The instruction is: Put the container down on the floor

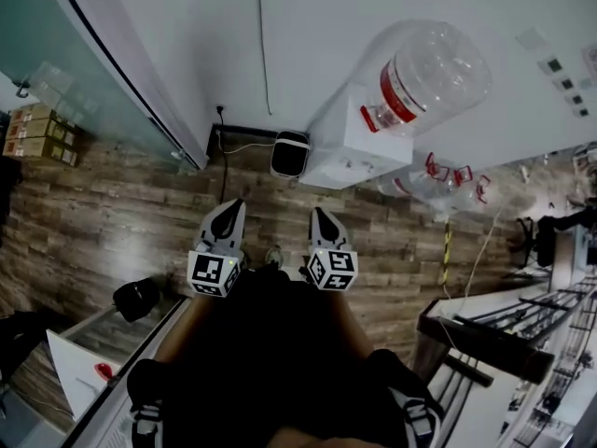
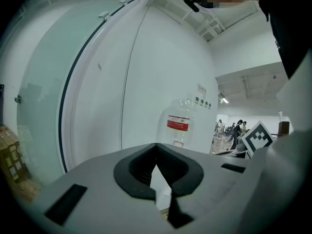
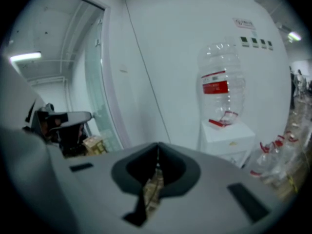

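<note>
The container is a big clear water bottle (image 1: 434, 73) with a red label, standing neck-down on a white dispenser (image 1: 350, 147) against the wall. It also shows in the left gripper view as the bottle (image 2: 181, 123) and in the right gripper view as the bottle (image 3: 219, 89). My left gripper (image 1: 227, 215) and right gripper (image 1: 320, 215) are held side by side in front of my body, well short of the dispenser. Both point toward it. The left gripper (image 2: 156, 145) has its jaws together with nothing in them. The right gripper (image 3: 157, 144) is likewise shut and empty.
Several empty clear bottles (image 1: 438, 180) lie on the wood floor right of the dispenser. A small black-and-white unit (image 1: 290, 153) stands at the wall to its left. A glass partition (image 1: 56, 54) and cardboard boxes (image 1: 37, 133) are at left. Black racks (image 1: 522, 334) crowd the right.
</note>
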Demonstrator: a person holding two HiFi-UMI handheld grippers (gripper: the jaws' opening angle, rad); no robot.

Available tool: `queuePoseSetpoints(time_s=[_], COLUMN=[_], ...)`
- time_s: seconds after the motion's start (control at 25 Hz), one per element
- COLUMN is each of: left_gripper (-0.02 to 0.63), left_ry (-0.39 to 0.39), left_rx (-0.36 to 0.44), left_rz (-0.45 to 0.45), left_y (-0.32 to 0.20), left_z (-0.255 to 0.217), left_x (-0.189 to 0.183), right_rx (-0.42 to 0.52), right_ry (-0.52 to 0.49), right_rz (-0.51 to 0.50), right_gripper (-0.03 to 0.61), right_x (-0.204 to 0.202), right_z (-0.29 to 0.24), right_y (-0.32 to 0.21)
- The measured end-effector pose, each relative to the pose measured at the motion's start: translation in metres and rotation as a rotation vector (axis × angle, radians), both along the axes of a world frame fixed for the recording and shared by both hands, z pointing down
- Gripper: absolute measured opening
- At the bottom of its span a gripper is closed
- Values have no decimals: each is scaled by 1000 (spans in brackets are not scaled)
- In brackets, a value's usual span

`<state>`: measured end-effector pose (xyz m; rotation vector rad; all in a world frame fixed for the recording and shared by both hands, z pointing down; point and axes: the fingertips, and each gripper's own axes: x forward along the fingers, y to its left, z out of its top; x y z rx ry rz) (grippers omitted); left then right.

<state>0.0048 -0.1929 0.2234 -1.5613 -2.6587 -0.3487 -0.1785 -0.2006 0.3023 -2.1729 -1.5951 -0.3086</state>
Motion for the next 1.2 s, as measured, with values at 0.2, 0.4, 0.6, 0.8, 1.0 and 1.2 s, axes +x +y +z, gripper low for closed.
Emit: queuePoseSetpoints(time_s=[0.2, 0.4, 0.6, 0.8, 1.0, 1.2], left_gripper=[31, 31, 31, 31, 31, 31], left_ry=[-6, -12, -19, -17, -20, -23], left_rx=[-1, 2, 7, 8, 11, 9], left_rz=[24, 26, 26, 28, 31, 30], left_y=[-7, -14, -21, -20, -21, -20], left_z=[2, 2, 5, 7, 7, 5], left_x=[-4, -5, -2, -3, 0, 2], right_rx=[-12, -16, -31, -38, -43, -47], right_ry=[9, 15, 10, 17, 22, 25], right_rz=[17, 26, 33, 37, 41, 47], right_gripper=[34, 32, 32, 32, 32, 32], right_x=[5, 4, 3, 2, 4, 5], right_z=[-3, -7, -11, -13, -14, -15], right_y=[-18, -24, -27, -27, -27, -26])
